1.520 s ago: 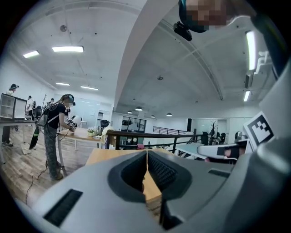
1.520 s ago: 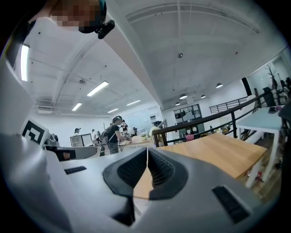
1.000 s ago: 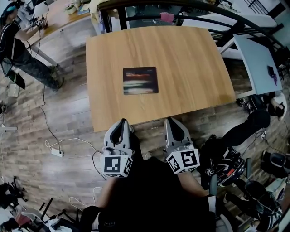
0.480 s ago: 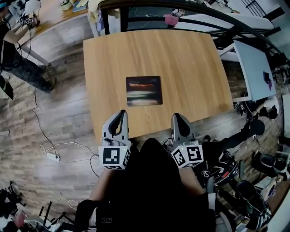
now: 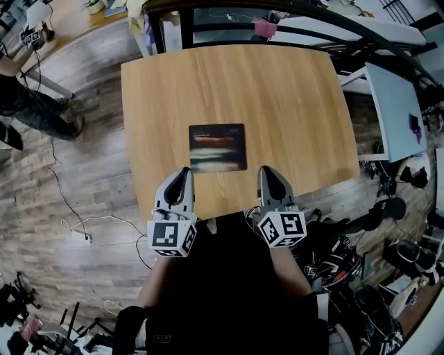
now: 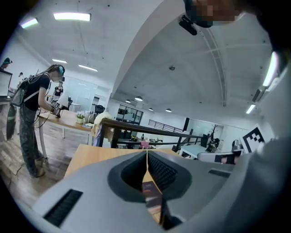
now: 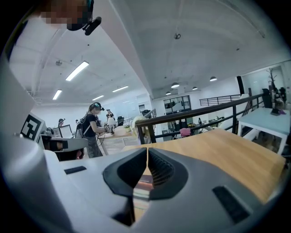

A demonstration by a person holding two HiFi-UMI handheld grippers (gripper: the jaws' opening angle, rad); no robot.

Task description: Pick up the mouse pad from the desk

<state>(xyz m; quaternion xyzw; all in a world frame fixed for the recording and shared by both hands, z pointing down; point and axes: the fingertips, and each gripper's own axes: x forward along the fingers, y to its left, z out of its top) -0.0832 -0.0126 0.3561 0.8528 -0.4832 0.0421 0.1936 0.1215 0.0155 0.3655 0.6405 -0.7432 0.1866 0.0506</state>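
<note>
A dark rectangular mouse pad (image 5: 217, 147) with blurred red and white streaks lies flat on the wooden desk (image 5: 277, 97), near its front edge. My left gripper (image 5: 184, 173) hangs over the desk's front edge, just left of the pad's near corner, jaws shut and empty. Over the same edge my right gripper (image 5: 267, 171) is level with the pad's near right corner, also shut with nothing in it. Through the closed jaws of the left gripper (image 6: 148, 152) a strip of the pad (image 6: 150, 193) shows. The right gripper (image 7: 148, 152) shows the pad (image 7: 143, 184) the same way.
A dark railing (image 5: 277, 10) runs behind the desk. A white table (image 5: 395, 104) stands to the right, with bags and gear (image 5: 347, 260) on the floor beside me. A person (image 5: 28, 97) stands at far left near another bench. Cables and a power strip (image 5: 87, 238) lie on the floor.
Both grippers have moved forward from the floor side to over the desk's front edge, close to the pad. The pad has not moved on the desk.
</note>
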